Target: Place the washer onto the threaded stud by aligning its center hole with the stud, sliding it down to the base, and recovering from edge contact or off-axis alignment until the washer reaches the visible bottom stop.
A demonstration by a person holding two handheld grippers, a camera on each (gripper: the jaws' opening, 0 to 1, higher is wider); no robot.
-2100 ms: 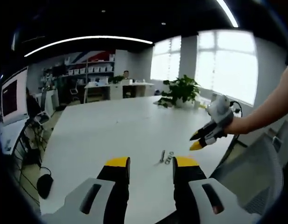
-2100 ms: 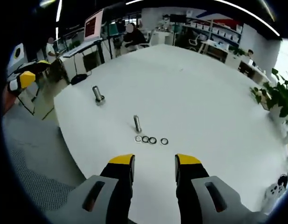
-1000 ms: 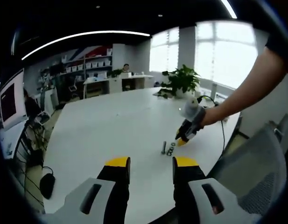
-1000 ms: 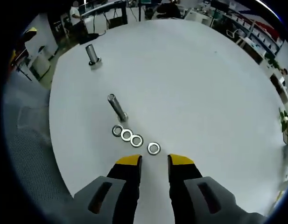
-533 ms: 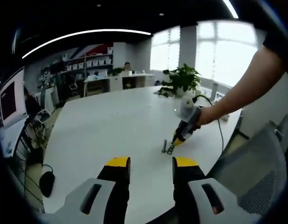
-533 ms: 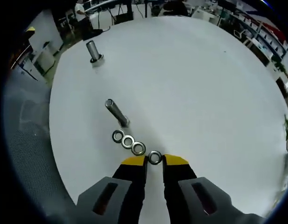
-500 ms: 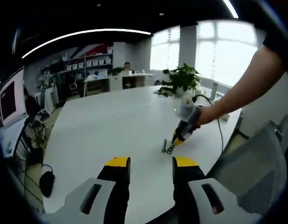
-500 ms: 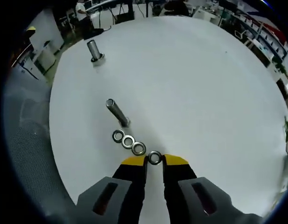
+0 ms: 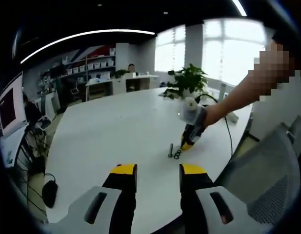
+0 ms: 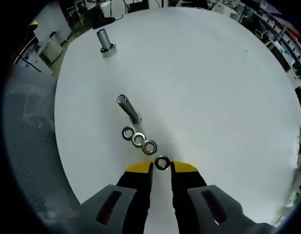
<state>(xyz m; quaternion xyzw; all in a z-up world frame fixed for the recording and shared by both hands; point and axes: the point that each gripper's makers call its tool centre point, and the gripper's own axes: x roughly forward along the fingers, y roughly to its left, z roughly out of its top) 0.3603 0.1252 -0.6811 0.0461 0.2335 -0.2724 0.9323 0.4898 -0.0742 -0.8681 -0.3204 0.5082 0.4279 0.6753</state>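
The right hand-held gripper [image 10: 161, 167] is lowered to the round white surface [image 10: 213, 92], its yellow-tipped jaws drawn close together on either side of a small silver metal washer [image 10: 162, 163]. The washer lies between the jaw tips and appears pinched, though actual contact cannot be confirmed. Just ahead and to the left of these tips, three more silver washers [image 10: 138, 140] lie in a touching diagonal row. Beyond the far end of that row stands the short silver threaded stud [image 10: 128, 108], with nothing on its shank. A second, thicker silver stud [image 10: 104, 41] stands well apart, farther ahead and left, near the surface's curved edge. To the right of the gripper and ahead of it the white surface is bare and open; to its left the edge is near, with grey floor beyond it.

The left hand-held gripper [image 9: 152, 169] hangs above the near edge of the surface, jaws spread wide with nothing between them. Ahead of it and slightly right, the right hand-held gripper points steeply down at the washers beside the stud. A green potted plant [image 9: 188, 82] sits at the far right edge. A grey mesh chair back [image 9: 267, 180] stands right of the left gripper, off the surface.
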